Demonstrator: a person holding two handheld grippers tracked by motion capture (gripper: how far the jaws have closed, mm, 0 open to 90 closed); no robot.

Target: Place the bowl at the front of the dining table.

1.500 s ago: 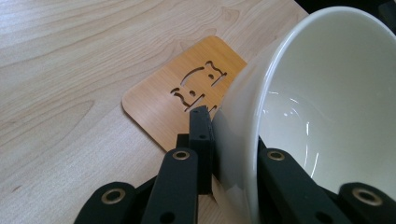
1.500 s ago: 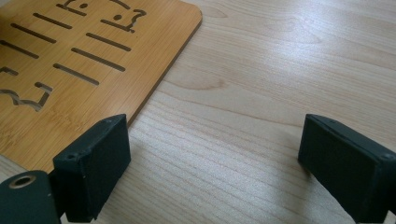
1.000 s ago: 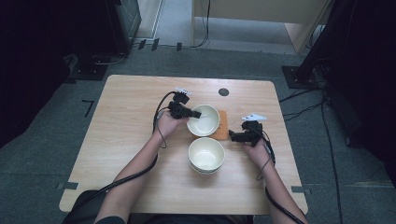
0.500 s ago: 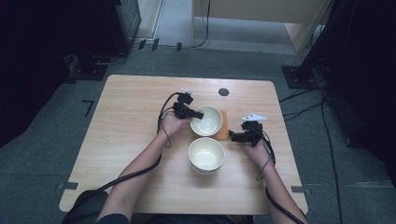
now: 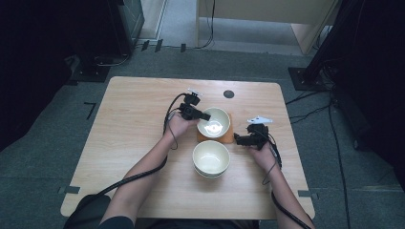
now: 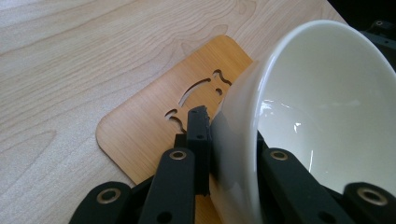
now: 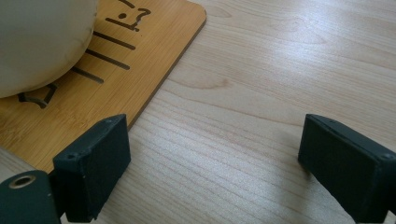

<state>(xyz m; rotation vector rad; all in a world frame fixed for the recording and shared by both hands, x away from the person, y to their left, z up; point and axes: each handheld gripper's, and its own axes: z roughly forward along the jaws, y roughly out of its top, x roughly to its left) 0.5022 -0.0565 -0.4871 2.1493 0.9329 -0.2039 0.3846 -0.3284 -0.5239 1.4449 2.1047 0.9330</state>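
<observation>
High view: left gripper (image 5: 203, 116) clamped on the near-left rim of the white bowl (image 5: 215, 122), bowl sitting on the bamboo board (image 5: 228, 137) at mid-table. Right gripper (image 5: 241, 140) parked just right of the board, jaws spread, gripping nothing. Second bowl (image 5: 211, 159) just in front of the board, apart from it. Risk judged from here: a lift by one rim point lets the bowl swing or slip down, perhaps onto that second bowl.

Left gripper view: jaws pinched on the bowl (image 6: 299, 116) wall, one pad outside, the other inside, bowl tipped over the board (image 6: 154, 121) with its cut-out figure. Glazed wall smooth and curved, so a thin bite; likely trouble a twist in the pads or a slide off the rim if the wrist rolls fast. Possible also a drag of the board across the table, should the foot catch it.

Right gripper view: pads (image 7: 95, 161) wide apart over bare wood beside the board (image 7: 140, 56) corner, bowl (image 7: 37, 42) underside at the far left above the board. No support under the bowl from this side; a drop would land on the board edge and could chip.
</observation>
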